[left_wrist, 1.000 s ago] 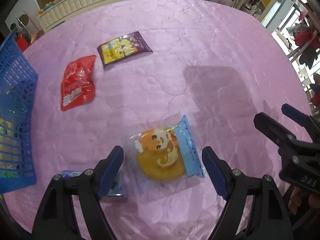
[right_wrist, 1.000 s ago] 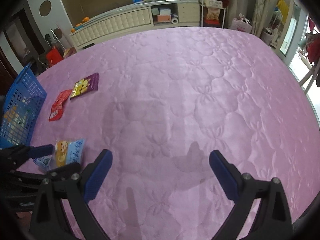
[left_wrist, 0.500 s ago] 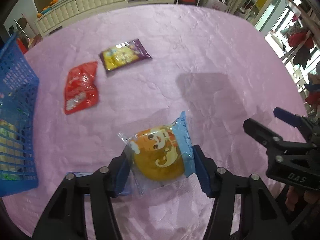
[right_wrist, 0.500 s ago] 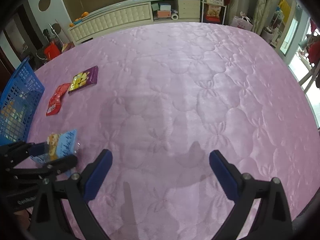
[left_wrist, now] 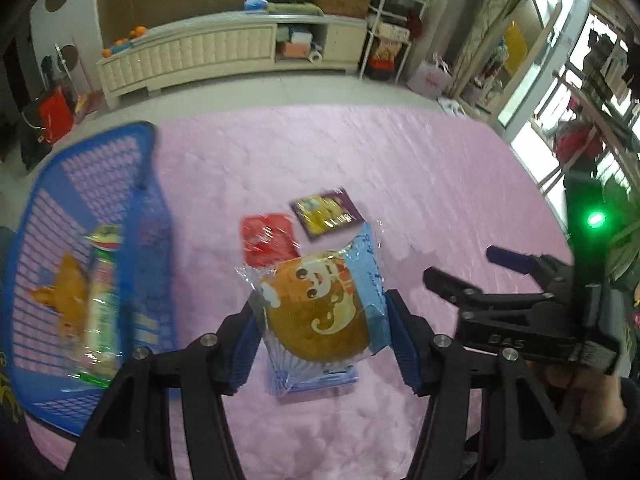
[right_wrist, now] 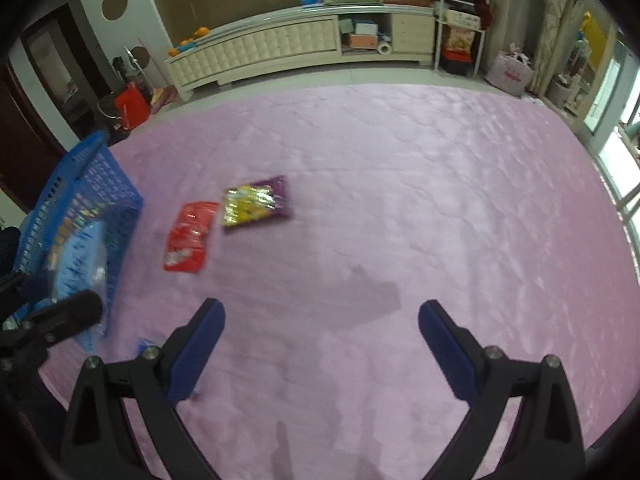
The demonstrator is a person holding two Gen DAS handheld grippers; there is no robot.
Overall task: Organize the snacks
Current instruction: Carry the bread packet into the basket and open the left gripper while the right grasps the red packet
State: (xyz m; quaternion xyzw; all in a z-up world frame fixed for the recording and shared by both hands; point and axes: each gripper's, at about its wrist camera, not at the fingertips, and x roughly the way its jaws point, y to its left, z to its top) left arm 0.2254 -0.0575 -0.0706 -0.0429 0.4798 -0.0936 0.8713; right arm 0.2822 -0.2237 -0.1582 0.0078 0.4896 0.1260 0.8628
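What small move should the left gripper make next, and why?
Probably carry the cake packet leftward over the blue basket before releasing. The left gripper is shut on it, and the basket already holds snacks.

Blue mesh basket (left_wrist: pixel 156 216), red packet (left_wrist: pixel 266 240), quilted pink cloth (left_wrist: pixel 420 184)

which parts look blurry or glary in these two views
Left wrist view: the blue basket and its contents smear with motion, while the gripped cake packet stays sharp. Right wrist view: red packet and purple packet are smeared; window glare at right.
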